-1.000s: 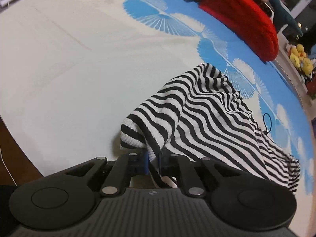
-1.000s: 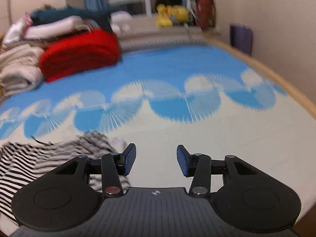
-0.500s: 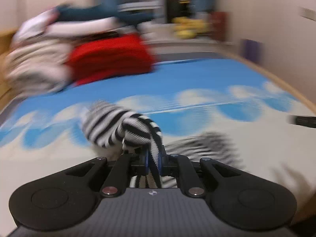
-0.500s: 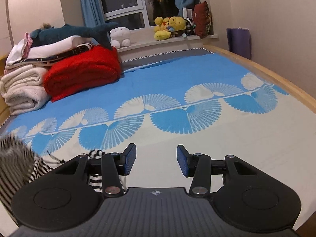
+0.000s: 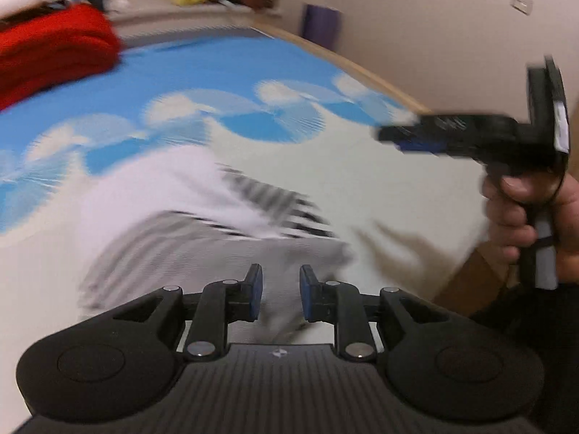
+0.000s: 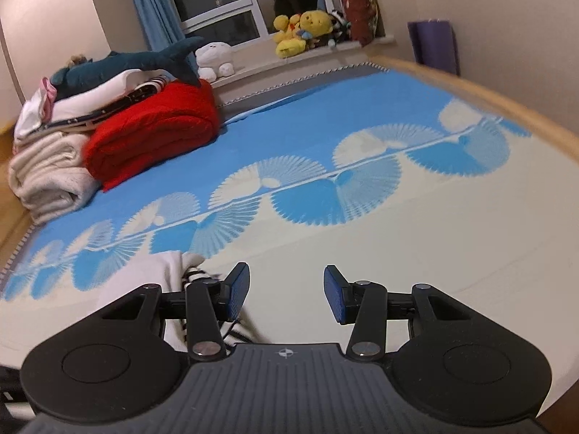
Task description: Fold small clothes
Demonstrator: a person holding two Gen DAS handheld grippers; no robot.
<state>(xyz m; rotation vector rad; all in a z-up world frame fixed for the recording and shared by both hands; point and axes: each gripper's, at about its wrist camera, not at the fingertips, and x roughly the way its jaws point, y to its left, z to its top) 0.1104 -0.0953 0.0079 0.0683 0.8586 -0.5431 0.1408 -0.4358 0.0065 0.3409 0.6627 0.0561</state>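
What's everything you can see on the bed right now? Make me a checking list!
Surface: bed cover, cream near the grippers, blue fan pattern farther back.
Job's things: striped garment lies on the cover, blurred; white inside partly showing.
Clutter: red blanket, cream towels, shark plush on a folded pile.
Grippers: left gripper open, empty, above the garment; right gripper open, empty, held in a hand.
Cables: thin dark cord near the garment by the right gripper, hard to tell what it is.
Surroundings: yellow plush toys on the windowsill, blue curtain, purple roll by the wall.
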